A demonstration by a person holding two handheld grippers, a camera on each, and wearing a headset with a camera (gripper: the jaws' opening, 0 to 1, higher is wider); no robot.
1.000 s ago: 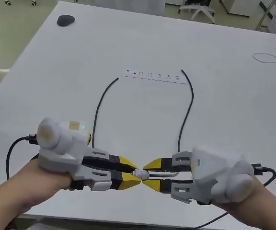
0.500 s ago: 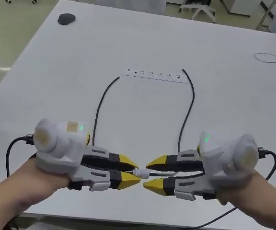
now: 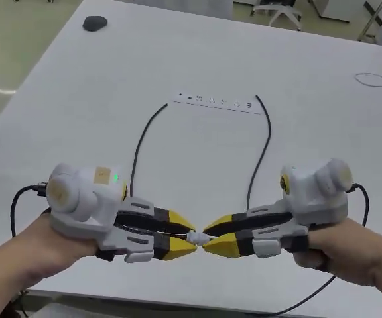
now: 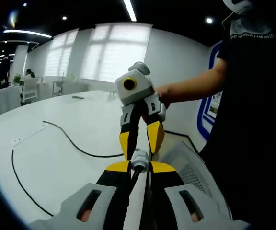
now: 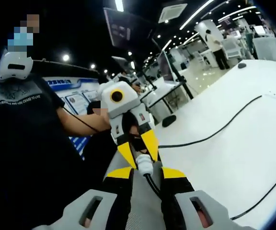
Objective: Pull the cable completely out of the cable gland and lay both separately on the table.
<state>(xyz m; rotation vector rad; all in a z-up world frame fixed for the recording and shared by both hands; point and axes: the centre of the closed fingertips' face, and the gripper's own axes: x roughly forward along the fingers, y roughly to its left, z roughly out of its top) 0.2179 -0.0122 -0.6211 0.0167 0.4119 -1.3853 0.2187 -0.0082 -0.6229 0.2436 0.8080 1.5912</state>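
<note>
Gland (image 3: 195, 236) is clamped in the left gripper (image 3: 185, 237) tips, just above the table (image 3: 178, 59) near edge. Right gripper (image 3: 208, 240), directly opposite, pinches the cable (image 5: 151, 183). Cable axis runs in line with both, exiting rightward.

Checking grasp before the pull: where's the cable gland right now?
Head view, bottom centre: the cable gland is clamped in the left gripper, tip to tip with the right gripper gripping the cable, over the near edge of the table.

White table (image 3: 111, 79), pale floor (image 3: 12, 53), office chair (image 3: 277, 10) beyond, bright windows (image 4: 114, 52), ceiling strip lights (image 5: 195, 12)
</note>
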